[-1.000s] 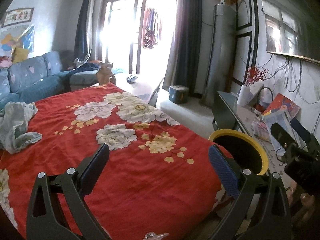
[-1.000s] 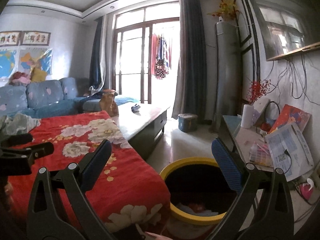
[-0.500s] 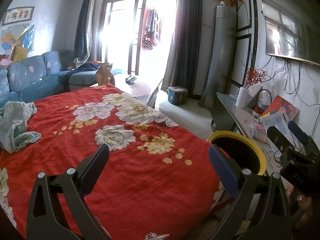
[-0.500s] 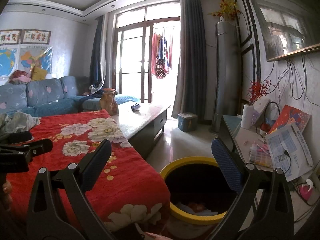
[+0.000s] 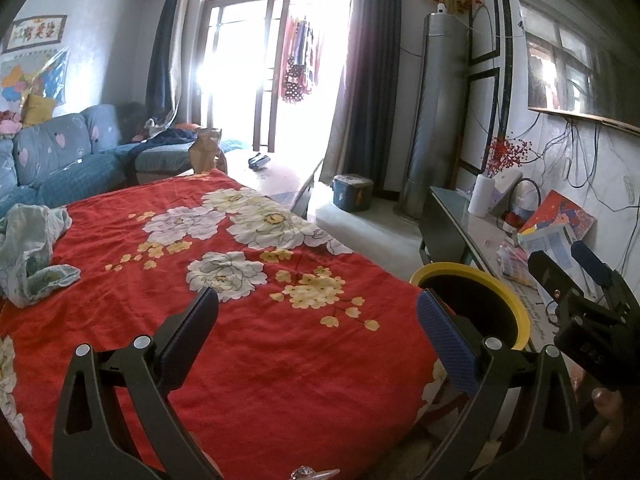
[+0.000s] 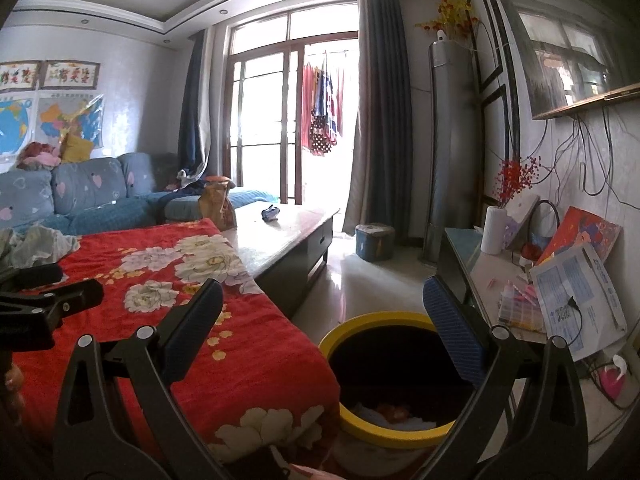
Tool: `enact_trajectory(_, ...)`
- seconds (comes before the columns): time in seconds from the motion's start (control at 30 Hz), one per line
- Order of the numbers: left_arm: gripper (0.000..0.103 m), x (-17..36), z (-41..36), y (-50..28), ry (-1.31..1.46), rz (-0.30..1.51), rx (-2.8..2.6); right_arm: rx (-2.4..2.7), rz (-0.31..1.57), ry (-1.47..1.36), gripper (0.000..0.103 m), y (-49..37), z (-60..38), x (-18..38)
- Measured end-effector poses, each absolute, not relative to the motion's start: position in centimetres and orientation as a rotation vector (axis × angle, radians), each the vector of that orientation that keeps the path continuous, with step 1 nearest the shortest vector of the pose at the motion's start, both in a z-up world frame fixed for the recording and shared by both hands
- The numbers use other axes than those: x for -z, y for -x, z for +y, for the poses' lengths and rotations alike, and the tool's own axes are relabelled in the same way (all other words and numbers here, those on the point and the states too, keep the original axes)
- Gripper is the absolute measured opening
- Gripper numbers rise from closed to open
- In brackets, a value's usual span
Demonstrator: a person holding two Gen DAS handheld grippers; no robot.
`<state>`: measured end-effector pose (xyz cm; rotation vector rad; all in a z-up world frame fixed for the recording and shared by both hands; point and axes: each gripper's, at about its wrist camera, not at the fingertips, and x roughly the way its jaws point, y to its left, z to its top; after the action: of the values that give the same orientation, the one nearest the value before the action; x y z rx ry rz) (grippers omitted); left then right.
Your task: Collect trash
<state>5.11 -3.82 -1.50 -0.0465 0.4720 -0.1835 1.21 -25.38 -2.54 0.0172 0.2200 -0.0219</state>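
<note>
A yellow-rimmed black trash bin (image 6: 390, 372) stands on the floor at the right edge of the red flowered cloth (image 5: 224, 288). Some trash (image 6: 394, 414) lies at its bottom. In the left wrist view the bin (image 5: 474, 304) sits behind the right finger. My left gripper (image 5: 316, 320) hangs open over the cloth with nothing between its fingers. My right gripper (image 6: 322, 316) is open too, above the bin's near rim, empty. Each gripper shows in the other's view: the right gripper (image 5: 580, 280) at the right edge, the left gripper (image 6: 52, 292) at the left edge.
A crumpled pale cloth (image 5: 28, 256) lies at the left of the red cloth. A low coffee table (image 6: 288, 236) carries a brown bag (image 6: 216, 204) and a small dark item (image 6: 271, 213). A blue sofa (image 6: 80, 196) stands behind, a cluttered side table (image 6: 520, 280) at the right, a small blue box (image 6: 374, 240) on the floor.
Both views have shifted only slightly; the left gripper has drifted a little and the right gripper sits a bit lower in its view. Both stay open and empty.
</note>
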Motion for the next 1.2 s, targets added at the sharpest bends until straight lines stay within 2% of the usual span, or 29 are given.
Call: enact_trajectory(1.2, 0.097, 1.40, -4.00, -4.97, 0.047, 0.473, 0.184, 0.026, 0.225, -0.023, 0.092, -1.22, -25.62, 2.47)
